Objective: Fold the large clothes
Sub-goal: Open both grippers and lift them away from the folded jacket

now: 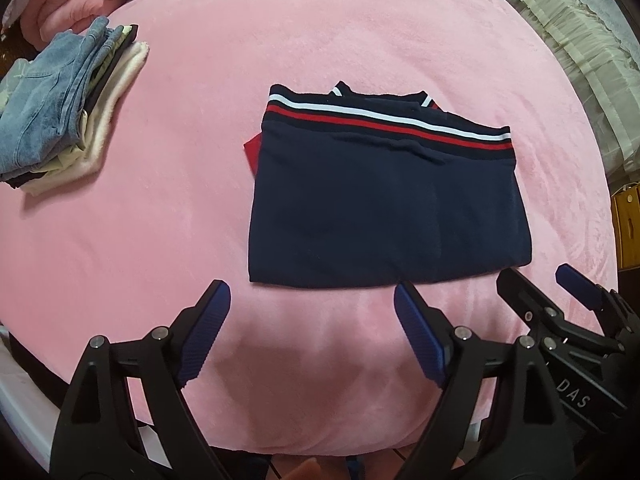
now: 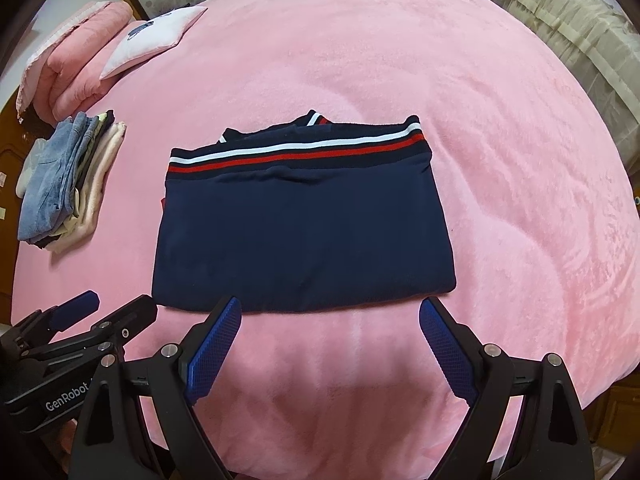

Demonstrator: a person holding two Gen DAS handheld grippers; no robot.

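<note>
A navy garment (image 1: 384,216) with a red and white striped band lies folded into a flat rectangle on the pink bed; it also shows in the right wrist view (image 2: 304,236). A bit of red cloth sticks out at its left edge. My left gripper (image 1: 312,304) is open and empty, just short of the garment's near edge, toward its left. My right gripper (image 2: 330,316) is open and empty at the same near edge. The right gripper shows in the left wrist view (image 1: 536,280) and the left gripper in the right wrist view (image 2: 116,304), both open.
A pile of folded clothes (image 1: 68,108) with denim on top sits at the far left of the bed (image 2: 68,184). A pink quilt (image 2: 72,60) and a white pillow (image 2: 152,40) lie at the far left corner. Beige curtains (image 2: 580,24) hang at the right.
</note>
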